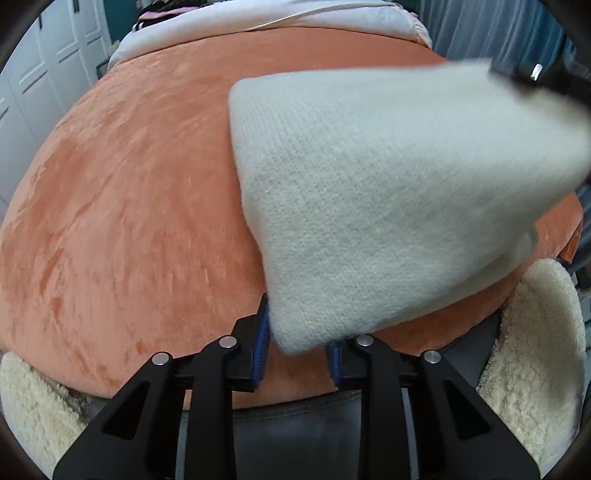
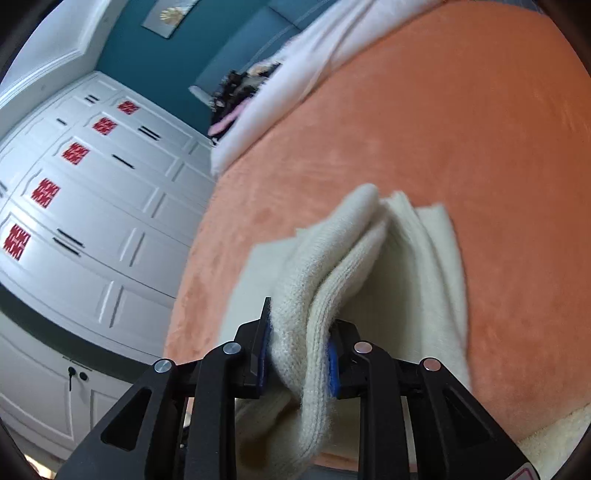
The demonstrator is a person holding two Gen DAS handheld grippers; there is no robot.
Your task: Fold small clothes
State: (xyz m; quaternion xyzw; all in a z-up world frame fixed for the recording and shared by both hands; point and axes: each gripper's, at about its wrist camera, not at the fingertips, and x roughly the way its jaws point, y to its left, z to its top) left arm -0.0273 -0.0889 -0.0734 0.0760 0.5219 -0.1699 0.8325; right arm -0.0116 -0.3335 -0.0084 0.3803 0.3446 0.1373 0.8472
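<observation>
A cream knitted garment [image 1: 388, 192] hangs stretched above the orange blanket [image 1: 129, 206]. My left gripper [image 1: 299, 350] is shut on its near corner. The other gripper shows blurred at the top right of the left wrist view [image 1: 535, 77], at the garment's far end. In the right wrist view my right gripper [image 2: 299, 354] is shut on a bunched fold of the cream garment [image 2: 343, 266], which trails down toward the orange blanket [image 2: 461, 129].
A white quilt [image 1: 258, 22] lies across the far end of the bed. Cream fleece fabric [image 1: 535, 350] lies at the near edge on both sides. White cupboard doors [image 2: 92, 221] stand to the left of the bed.
</observation>
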